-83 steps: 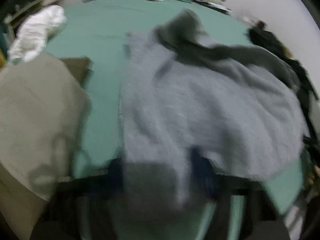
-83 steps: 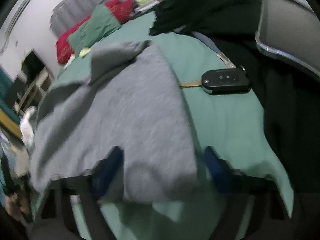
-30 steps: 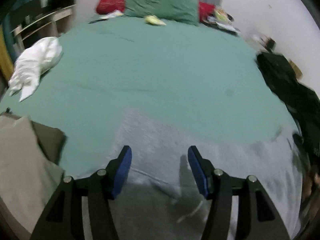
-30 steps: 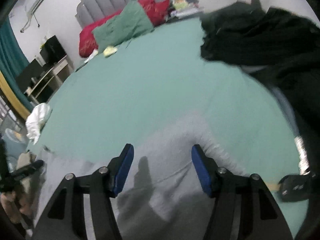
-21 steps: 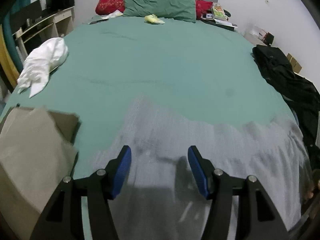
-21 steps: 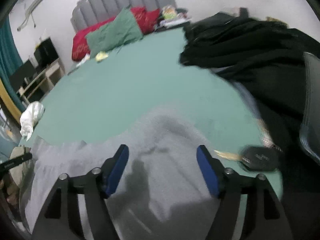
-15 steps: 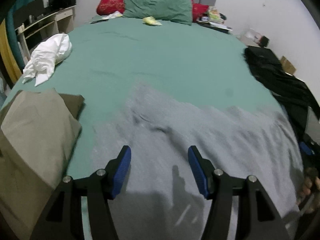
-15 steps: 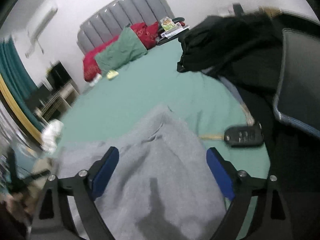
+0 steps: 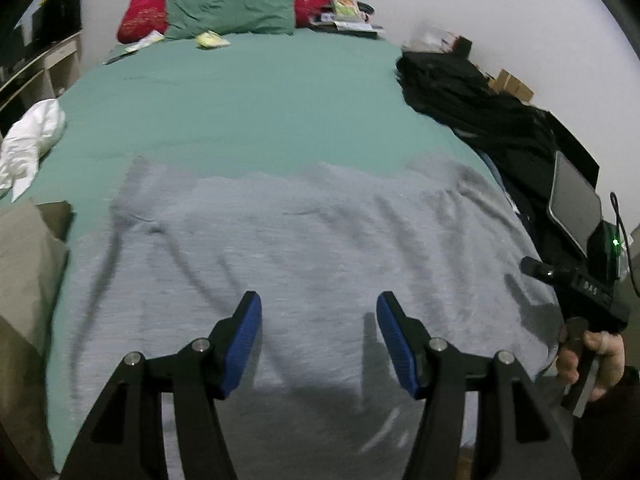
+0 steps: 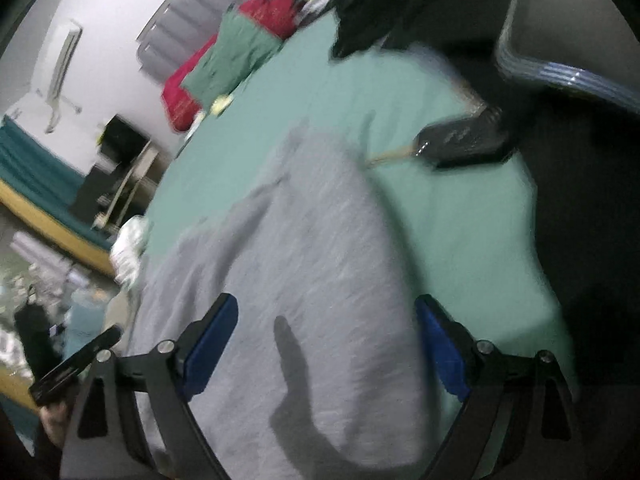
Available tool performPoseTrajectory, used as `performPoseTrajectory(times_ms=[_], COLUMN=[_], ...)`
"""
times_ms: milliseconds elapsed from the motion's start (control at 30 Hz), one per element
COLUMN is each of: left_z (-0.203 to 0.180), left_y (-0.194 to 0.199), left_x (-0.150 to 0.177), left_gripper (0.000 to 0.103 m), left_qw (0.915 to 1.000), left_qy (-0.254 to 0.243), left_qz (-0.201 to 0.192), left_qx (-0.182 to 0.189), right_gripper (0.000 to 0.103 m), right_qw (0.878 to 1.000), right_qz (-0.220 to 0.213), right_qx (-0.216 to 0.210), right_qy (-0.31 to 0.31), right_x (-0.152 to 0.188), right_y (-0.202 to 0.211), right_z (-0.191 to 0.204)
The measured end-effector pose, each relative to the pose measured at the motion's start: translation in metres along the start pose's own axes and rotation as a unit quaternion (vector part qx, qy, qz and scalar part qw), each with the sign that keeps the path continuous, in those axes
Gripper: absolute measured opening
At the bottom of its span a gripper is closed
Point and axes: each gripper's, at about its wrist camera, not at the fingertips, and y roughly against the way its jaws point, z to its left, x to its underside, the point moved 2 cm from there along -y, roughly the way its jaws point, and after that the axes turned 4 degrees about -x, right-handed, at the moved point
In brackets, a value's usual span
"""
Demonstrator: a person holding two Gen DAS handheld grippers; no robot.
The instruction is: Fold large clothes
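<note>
Grey garment (image 9: 304,248) lies spread across the near end of the green bed sheet (image 9: 256,112), wrinkled, its far edge running from left to right across the bed; left gripper (image 9: 319,336) hangs above the near part of the cloth with its blue pads (image 9: 242,336) spread apart and nothing between them; right gripper (image 10: 326,344) hangs over the garment's right side, its jaws having just been opening and now standing wide, nothing pinched between them; in the left wrist view the person's right hand (image 9: 592,356) grips the handle of the other tool at the right edge, and white lettering on that tool's black body looks like "DAS", not fully readable; car key (image 10: 460,144) lies on the sheet beyond the garment's right edge, apart from it; black clothes (image 9: 472,100) lie heaped along the bed's right side; white cloth (image 9: 28,140) lies at the left edge; tan folded cloth (image 9: 24,280) sits near left, just beside the garment; green pillow (image 9: 232,8) and red pillow (image 9: 144,12) rest at the headboard.
</note>
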Motion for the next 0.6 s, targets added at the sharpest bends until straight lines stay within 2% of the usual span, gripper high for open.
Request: performPoseTrajectory(times_ms=[100,133,233,267,300,367,500,600], left_z=[0.002,0.006,0.009,0.006,0.005,0.005,0.002,0.002], left_y=[-0.026,-0.037,-0.052,-0.054,-0.057,-0.063,-0.071,-0.069], left_x=[0.004,0.006,0.011,0.012,0.013,0.014,0.014,0.012], left_gripper=[0.06,0.061,0.067,0.068,0.069,0.071,0.074,0.074], left_qw=[0.9991,0.9984,0.9985,0.9987,0.9987,0.9989,0.9989,0.9988], left_qy=[0.012,0.025,0.02,0.01,0.007,0.014,0.008,0.003], left_qz=[0.035,0.05,0.049,0.045,0.043,0.038,0.036,0.038], left_qx=[-0.02,-0.011,-0.013,-0.02,-0.024,-0.025,-0.03,-0.032], right_gripper=[0.088,0.088,0.086,0.077,0.058,0.042,0.028,0.023], right_qw=[1.0,0.999,0.998,0.997,0.996,0.995,0.995,0.996], right_qz=[0.018,0.023,0.039,0.046,0.056,0.061,0.055,0.044], right_qx=[-0.003,-0.012,-0.043,-0.048,-0.058,-0.068,-0.083,-0.073], right_qy=[0.023,0.025,0.033,0.039,0.039,0.03,0.015,0.032], right_x=[0.004,0.005,0.011,0.015,0.019,0.023,0.024,0.019], right_y=[-0.01,-0.013,-0.021,-0.024,-0.027,-0.033,-0.035,-0.027], right_z=[0.011,0.013,0.022,0.026,0.029,0.03,0.036,0.047])
